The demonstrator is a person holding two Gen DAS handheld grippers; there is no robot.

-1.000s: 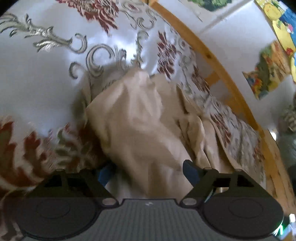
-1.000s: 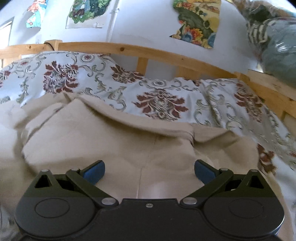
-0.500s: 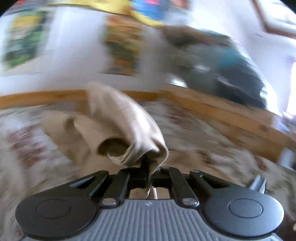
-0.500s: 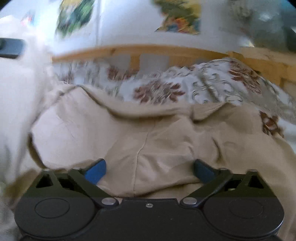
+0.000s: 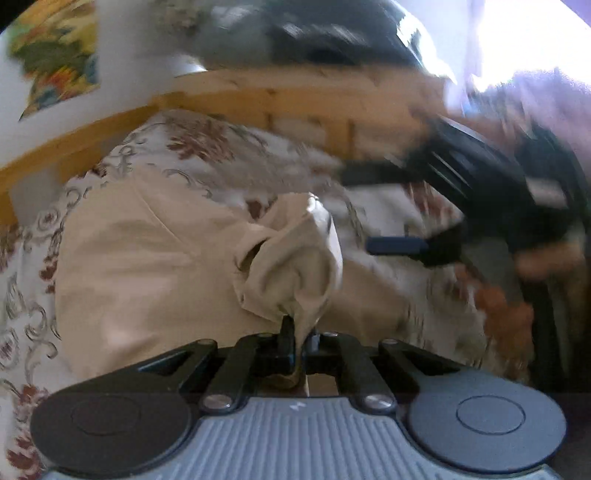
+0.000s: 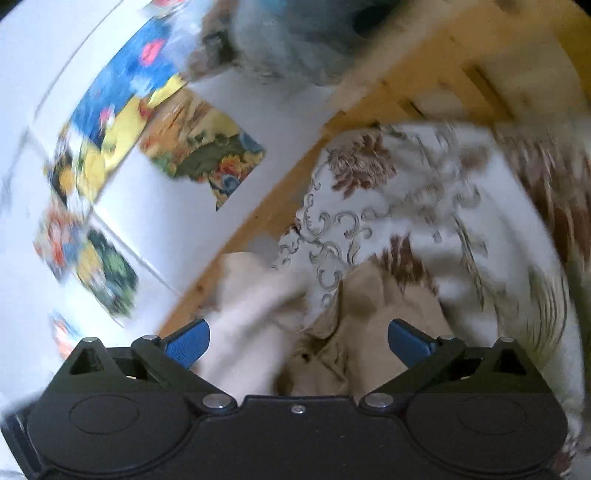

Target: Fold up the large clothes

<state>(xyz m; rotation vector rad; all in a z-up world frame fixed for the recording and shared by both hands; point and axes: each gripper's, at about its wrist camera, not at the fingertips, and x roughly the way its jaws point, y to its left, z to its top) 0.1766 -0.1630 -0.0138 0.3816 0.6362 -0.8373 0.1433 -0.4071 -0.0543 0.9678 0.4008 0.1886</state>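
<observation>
A large beige garment (image 5: pixel 147 266) lies spread on a floral bedspread (image 5: pixel 207 144). My left gripper (image 5: pixel 297 343) is shut on a bunched end of the garment (image 5: pixel 295 266) and holds it lifted above the rest. My right gripper (image 6: pixel 297 336) is open and empty, tilted, with beige cloth (image 6: pixel 365 321) lying between and beyond its blue pads (image 6: pixel 186 341). It also shows blurred in the left wrist view (image 5: pixel 391 210), to the right of the lifted cloth, jaws apart.
A wooden bed rail (image 5: pixel 295 92) runs along the far side of the bed (image 6: pixel 454 66). Colourful posters (image 6: pixel 199 147) hang on the white wall. A dark bundle of bedding (image 5: pixel 314 33) sits above the rail.
The left gripper closed on the garment's end, lifted it and swung it right over the spread cloth. The right gripper stayed open, tilted sharply and moved toward the bed's corner.
</observation>
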